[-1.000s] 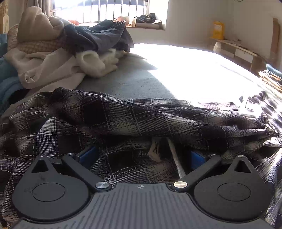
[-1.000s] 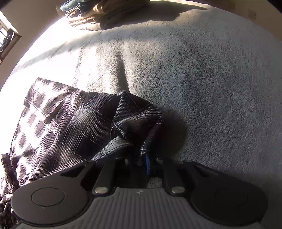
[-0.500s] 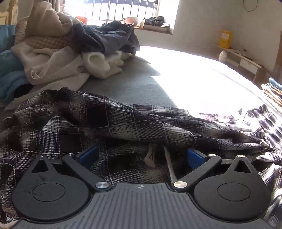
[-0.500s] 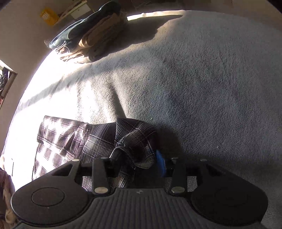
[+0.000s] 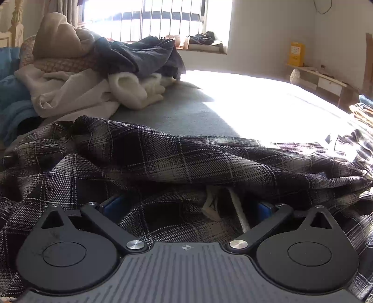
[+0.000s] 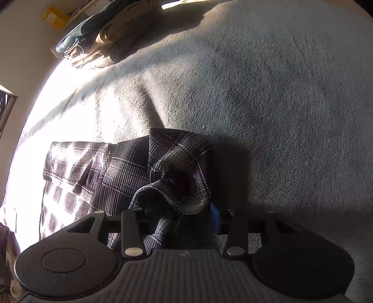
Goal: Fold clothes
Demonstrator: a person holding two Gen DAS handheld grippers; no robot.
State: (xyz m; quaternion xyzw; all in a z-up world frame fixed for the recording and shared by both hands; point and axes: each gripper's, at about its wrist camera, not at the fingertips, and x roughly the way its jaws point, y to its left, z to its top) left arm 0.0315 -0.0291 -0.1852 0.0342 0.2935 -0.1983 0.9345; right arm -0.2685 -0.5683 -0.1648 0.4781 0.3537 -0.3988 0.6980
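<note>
Barred window at 12 o'clock, sunlit grey bed, low shelf at 2 o'clock, pale walls.

Left tongs tips buried under plaid shirt, folded stack cut off at frame top

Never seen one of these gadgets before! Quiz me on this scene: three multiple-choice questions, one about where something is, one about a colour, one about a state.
1. Where is the folded stack of clothes in the right wrist view?
A. at the bed's far edge
B. under the gripper
C. on the windowsill

2. What colour is the box on the shelf by the wall?
A. red
B. yellow
C. green

3. How does the plaid shirt lie?
A. neatly folded square
B. hanging up
C. rumpled on the bed

Answers: 1 A, it sits far up the grey cover; 2 B, plainly yellow; 3 C, creased and bunched around both grippers.
</note>
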